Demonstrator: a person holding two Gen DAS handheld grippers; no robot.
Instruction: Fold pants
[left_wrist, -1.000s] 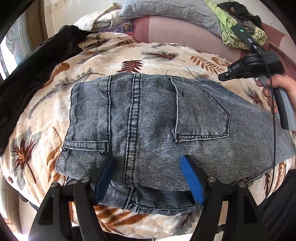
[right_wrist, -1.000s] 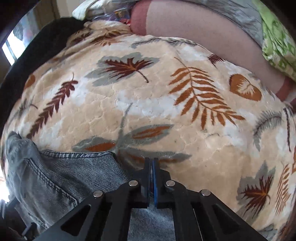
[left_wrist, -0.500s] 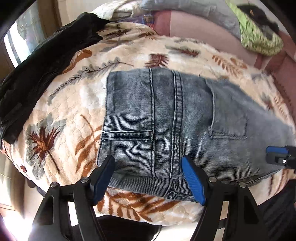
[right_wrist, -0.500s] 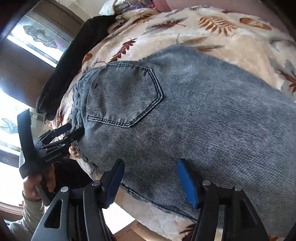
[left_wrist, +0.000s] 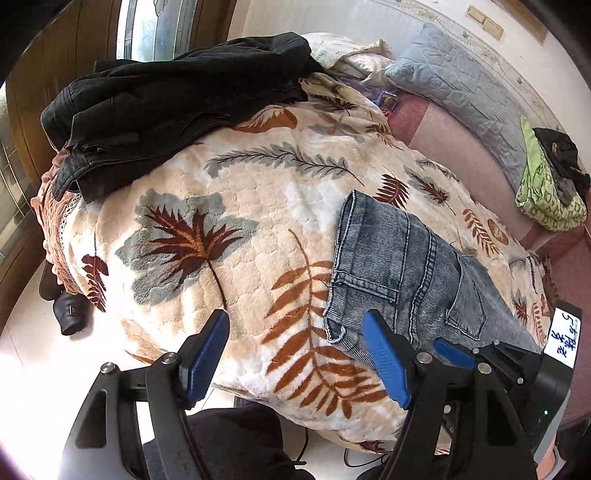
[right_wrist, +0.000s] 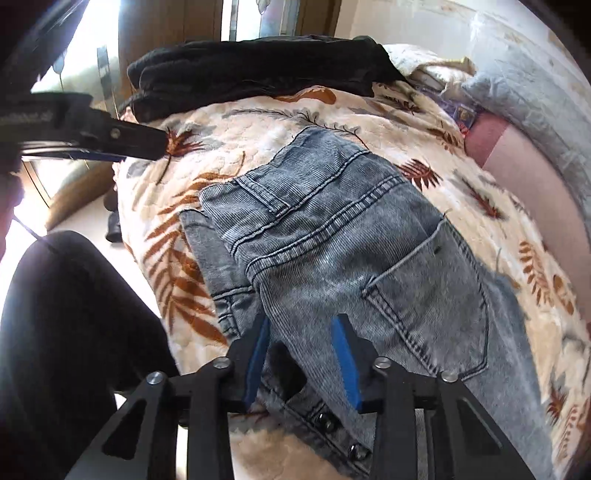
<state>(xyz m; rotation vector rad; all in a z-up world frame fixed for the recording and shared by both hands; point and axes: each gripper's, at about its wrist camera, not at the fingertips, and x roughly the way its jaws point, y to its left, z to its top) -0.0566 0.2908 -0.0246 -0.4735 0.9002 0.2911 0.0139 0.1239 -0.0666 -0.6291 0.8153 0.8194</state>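
Grey-blue jeans (right_wrist: 332, 236) lie folded on the leaf-print blanket (left_wrist: 229, 280), back pocket up and waistband towards the bed's near edge. My right gripper (right_wrist: 301, 354) is at that near edge. Its jaws are closing, and a raised fold of the waistband sits between the blue pads (right_wrist: 345, 362), touching both. The left wrist view shows the same jeans (left_wrist: 399, 266) at its right, with the right gripper (left_wrist: 448, 350) low beside them. My left gripper (left_wrist: 295, 354) hangs open over bare blanket just left of the jeans, holding nothing. From the right wrist view the left gripper (right_wrist: 147, 144) shows at the upper left.
Black garments (left_wrist: 177, 107) are piled at the blanket's far left corner. A grey pillow (left_wrist: 461, 85) and a green cloth (left_wrist: 546, 199) lie on the pink sheet behind. The person's dark-trousered leg (right_wrist: 74, 332) stands by the bed's edge, with a black shoe (left_wrist: 70, 314) on the pale floor.
My left gripper slid left, off the jeans and over bare blanket, staying open. My right gripper left the far blanket, opened, crossed to the near waistband edge and narrowed its jaws on the denim.
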